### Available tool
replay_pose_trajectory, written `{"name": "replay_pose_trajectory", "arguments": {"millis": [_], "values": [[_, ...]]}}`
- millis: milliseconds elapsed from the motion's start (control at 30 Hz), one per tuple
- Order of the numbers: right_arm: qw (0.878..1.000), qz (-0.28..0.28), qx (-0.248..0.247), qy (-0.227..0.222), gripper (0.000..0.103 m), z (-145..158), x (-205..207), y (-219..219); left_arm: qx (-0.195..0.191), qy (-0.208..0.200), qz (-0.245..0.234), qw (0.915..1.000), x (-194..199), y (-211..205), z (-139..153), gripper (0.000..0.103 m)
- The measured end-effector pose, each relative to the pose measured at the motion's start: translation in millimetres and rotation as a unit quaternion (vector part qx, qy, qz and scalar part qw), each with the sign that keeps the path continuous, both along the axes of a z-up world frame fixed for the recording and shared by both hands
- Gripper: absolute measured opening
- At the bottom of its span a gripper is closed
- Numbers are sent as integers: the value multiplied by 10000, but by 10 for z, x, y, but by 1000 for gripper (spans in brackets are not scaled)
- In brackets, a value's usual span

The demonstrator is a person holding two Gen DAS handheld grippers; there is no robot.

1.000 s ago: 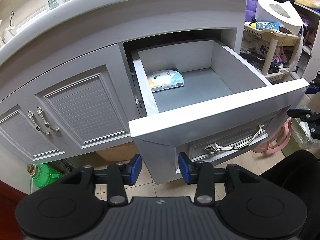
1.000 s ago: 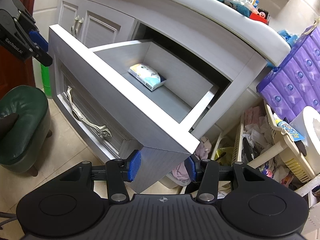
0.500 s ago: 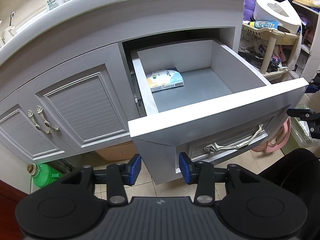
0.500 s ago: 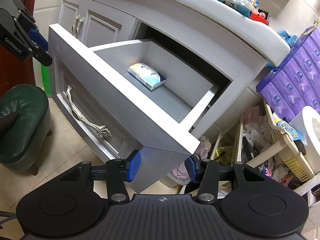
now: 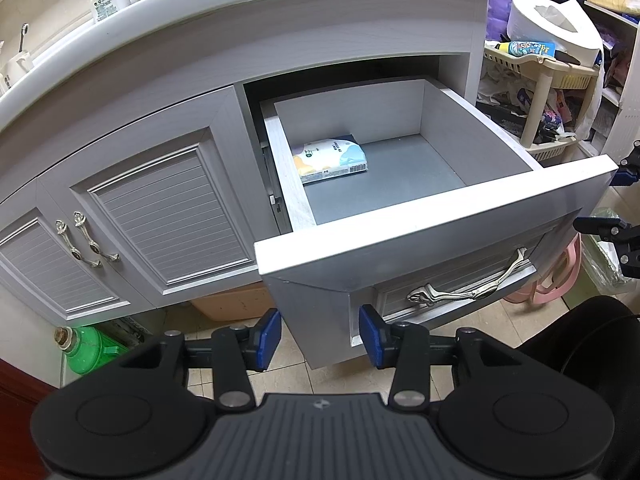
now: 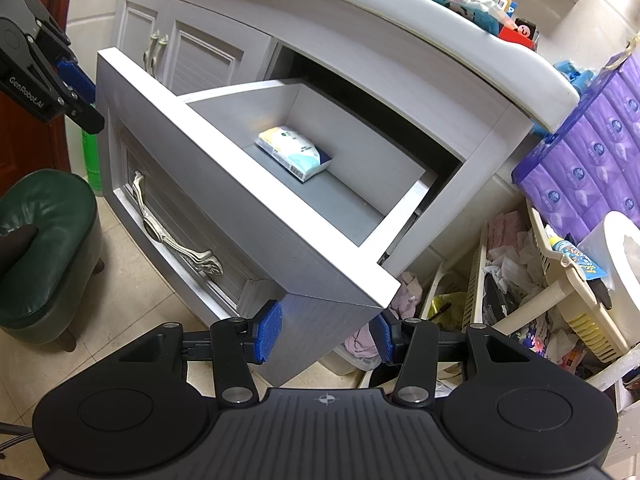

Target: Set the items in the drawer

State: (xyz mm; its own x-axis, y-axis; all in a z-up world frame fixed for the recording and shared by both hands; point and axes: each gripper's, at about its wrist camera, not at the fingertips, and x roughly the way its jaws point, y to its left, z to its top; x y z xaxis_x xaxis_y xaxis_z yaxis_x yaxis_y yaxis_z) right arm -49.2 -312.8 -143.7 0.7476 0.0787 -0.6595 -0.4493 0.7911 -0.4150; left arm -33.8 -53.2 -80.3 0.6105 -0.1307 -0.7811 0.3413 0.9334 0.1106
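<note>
A soft, light tissue pack (image 5: 330,160) lies in the open drawer (image 5: 436,208); it is best pinched across its middle. Both the left gripper (image 5: 320,336) and the right gripper (image 6: 326,334) are held parted and empty.

Drawer (image 5: 436,216) pulled fully out; top unobstructed, entry from above clear. Interior mostly bare floor; tissue pack (image 5: 330,159) occupies rear-left corner, w/ free room to its right and front. Front panel and handle (image 5: 468,286) block level approach. Stool (image 6: 44,248) crowds one side, cluttered rack (image 6: 552,280) the other.
</note>
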Motion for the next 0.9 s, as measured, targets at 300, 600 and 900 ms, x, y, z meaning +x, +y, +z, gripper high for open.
{"name": "replay_pose_trajectory", "arguments": {"millis": [300,600,900], "values": [[10000,15,-28,-3,48,-7,-22,3,21,-9,5,10000,-22,-6,-8,50],[10000,25,-47,1,48,-7,-43,4,17,-18,9,10000,-46,2,-13,50],[9999,91,-97,-7,48,-16,-64,-18,0,-23,24,10000,-94,7,-16,52]]}}
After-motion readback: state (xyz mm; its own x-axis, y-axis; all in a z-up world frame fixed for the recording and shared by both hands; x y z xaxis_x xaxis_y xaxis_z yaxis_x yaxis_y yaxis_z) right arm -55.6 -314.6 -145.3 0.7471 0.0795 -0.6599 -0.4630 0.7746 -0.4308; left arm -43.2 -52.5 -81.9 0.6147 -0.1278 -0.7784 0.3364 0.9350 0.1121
